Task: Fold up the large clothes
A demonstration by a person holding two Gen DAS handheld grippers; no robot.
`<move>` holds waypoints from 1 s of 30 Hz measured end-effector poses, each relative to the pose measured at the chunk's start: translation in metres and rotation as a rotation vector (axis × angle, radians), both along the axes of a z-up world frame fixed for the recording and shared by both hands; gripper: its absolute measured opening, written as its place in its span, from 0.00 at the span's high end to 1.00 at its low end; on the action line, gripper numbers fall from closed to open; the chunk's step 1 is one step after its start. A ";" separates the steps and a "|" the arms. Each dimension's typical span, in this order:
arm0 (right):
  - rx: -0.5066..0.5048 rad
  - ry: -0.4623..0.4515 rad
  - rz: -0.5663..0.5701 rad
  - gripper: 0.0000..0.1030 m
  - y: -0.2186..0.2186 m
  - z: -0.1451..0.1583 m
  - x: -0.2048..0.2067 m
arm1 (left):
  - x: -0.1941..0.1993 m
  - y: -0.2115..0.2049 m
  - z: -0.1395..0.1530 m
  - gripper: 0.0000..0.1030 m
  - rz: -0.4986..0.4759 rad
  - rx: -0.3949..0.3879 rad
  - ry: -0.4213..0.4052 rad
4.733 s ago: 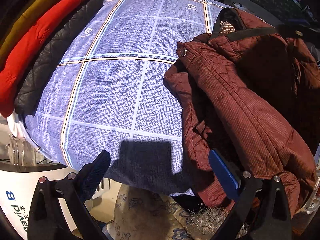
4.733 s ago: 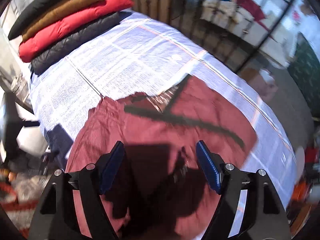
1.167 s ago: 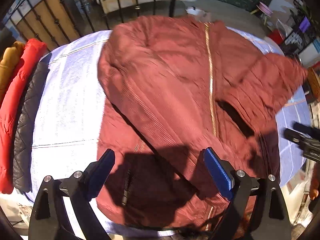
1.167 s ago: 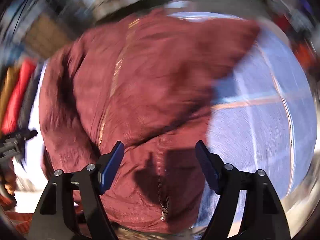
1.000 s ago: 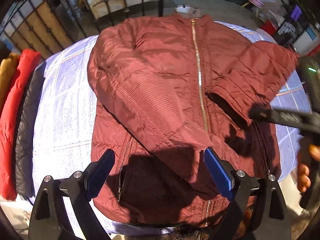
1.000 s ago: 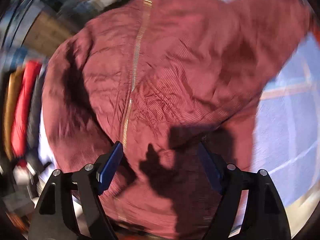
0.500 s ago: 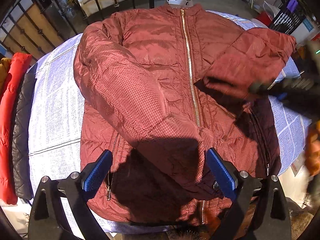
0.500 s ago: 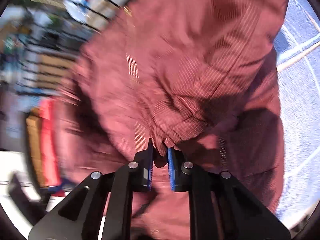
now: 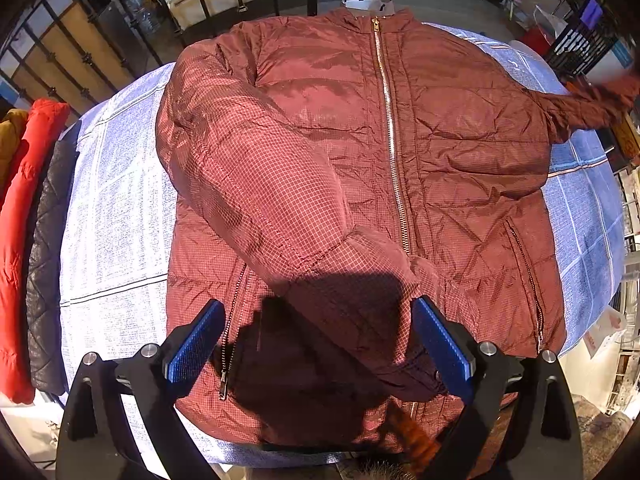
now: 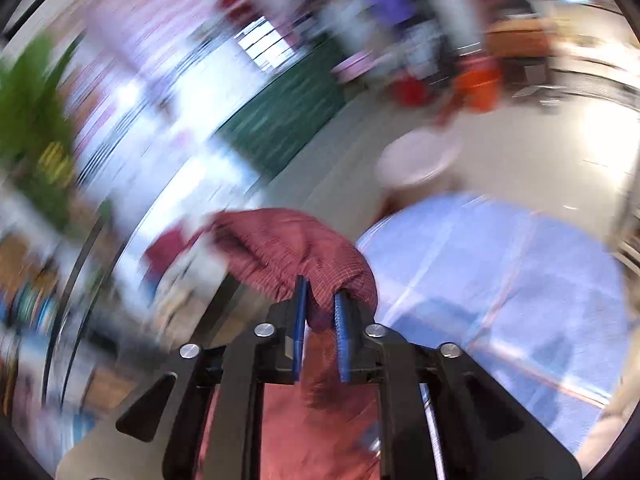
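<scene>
Between the narrowly set blue pads of the right gripper a bunched fold of maroon sleeve cuff is pinched; the jaws have just been opening slightly, yet cloth is gripped between them. The sleeve is held out sideways, seemingly so it can be straightened before folding. The left gripper is held wide apart and empty above the hem. The maroon quilted jacket with a gold zip is spread front-up on the blue checked cloth, beside a row of red and dark folded jackets.
</scene>
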State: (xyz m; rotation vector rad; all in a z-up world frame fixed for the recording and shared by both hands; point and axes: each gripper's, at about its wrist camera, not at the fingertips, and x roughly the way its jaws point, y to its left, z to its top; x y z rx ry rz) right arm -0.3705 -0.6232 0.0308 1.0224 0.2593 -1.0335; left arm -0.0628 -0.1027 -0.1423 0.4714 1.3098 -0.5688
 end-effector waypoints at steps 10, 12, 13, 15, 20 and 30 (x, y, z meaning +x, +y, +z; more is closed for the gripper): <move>0.327 0.070 0.026 0.14 0.027 -0.093 -0.028 | 0.003 -0.014 -0.004 0.10 -0.023 0.035 0.001; 0.404 0.108 0.075 0.14 0.041 -0.119 -0.021 | 0.005 -0.019 -0.009 0.10 -0.025 0.061 0.011; 0.437 0.127 0.105 0.14 0.052 -0.133 -0.014 | 0.005 -0.021 -0.012 0.10 -0.023 0.072 0.016; 0.492 0.157 0.163 0.14 0.080 -0.156 0.005 | 0.007 -0.025 -0.019 0.10 -0.022 0.084 0.042; 0.591 0.226 0.300 0.14 0.141 -0.199 0.043 | 0.007 -0.034 -0.045 0.66 -0.037 0.178 0.042; 0.575 0.323 0.483 0.14 0.188 -0.202 0.080 | 0.085 0.058 0.020 0.90 0.183 0.175 -0.172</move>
